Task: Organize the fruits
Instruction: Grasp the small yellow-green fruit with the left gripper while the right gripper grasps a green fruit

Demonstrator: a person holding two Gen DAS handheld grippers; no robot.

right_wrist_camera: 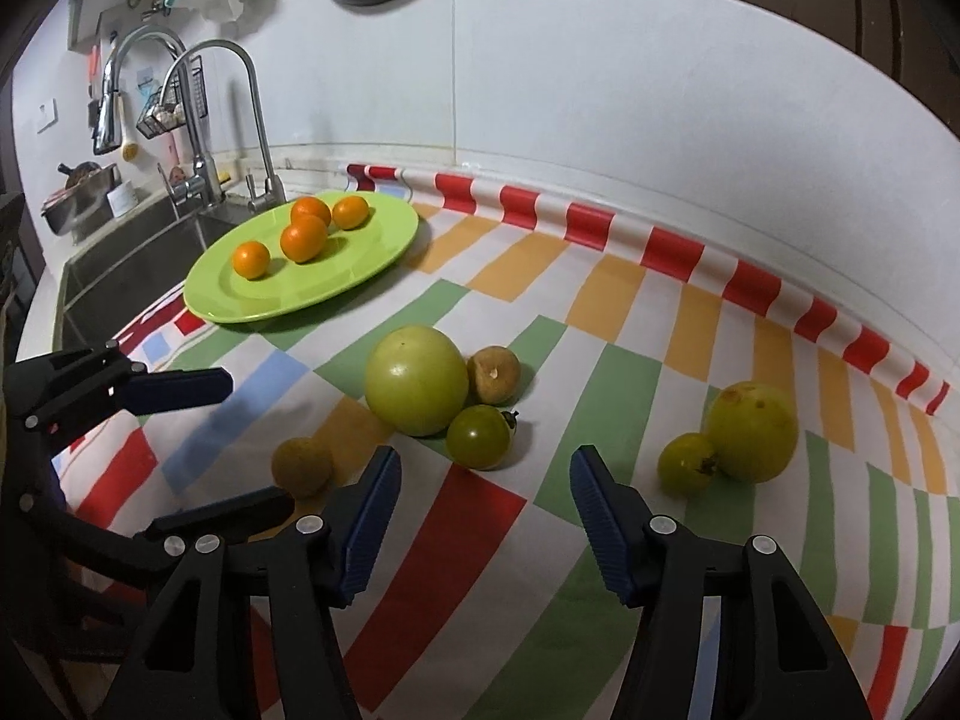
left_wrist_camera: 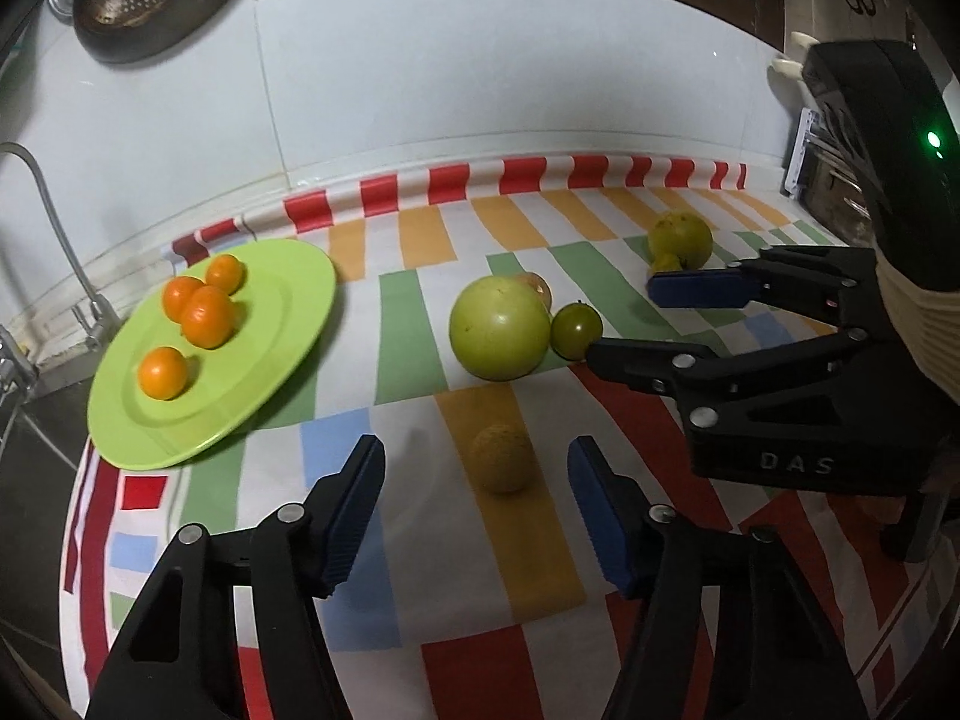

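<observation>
Between the left gripper's [left_wrist_camera: 477, 516] spread blue pads lies a small brown fruit [left_wrist_camera: 501, 459] on the cloth [left_wrist_camera: 480, 660], a little ahead of the fingertips and touched by neither pad; nothing is held. Just beyond that fruit, ahead and slightly right, sits a big green fruit [left_wrist_camera: 500, 328] with a small dark green tomato [left_wrist_camera: 576, 331] touching its right side. Ahead and well to the left is a green plate [left_wrist_camera: 288, 324] carrying four oranges [left_wrist_camera: 207, 317].

Ahead of the right gripper [right_wrist_camera: 485, 513], whose pads also stand apart and hold nothing, the dark green tomato lies just past the fingertips, slightly left of the gap's middle. The big green fruit touches it from behind, with another brown fruit [right_wrist_camera: 493, 374] beside that. To the right of this gripper, a yellow-green fruit [right_wrist_camera: 753, 431] and a smaller green one [right_wrist_camera: 687, 462] sit touching each other, apart from the pads. To its left the left gripper straddles its brown fruit. Farther left and beyond, the plate sits at the cloth's edge next to a sink [right_wrist_camera: 120, 264] and faucet [right_wrist_camera: 252, 108].
</observation>
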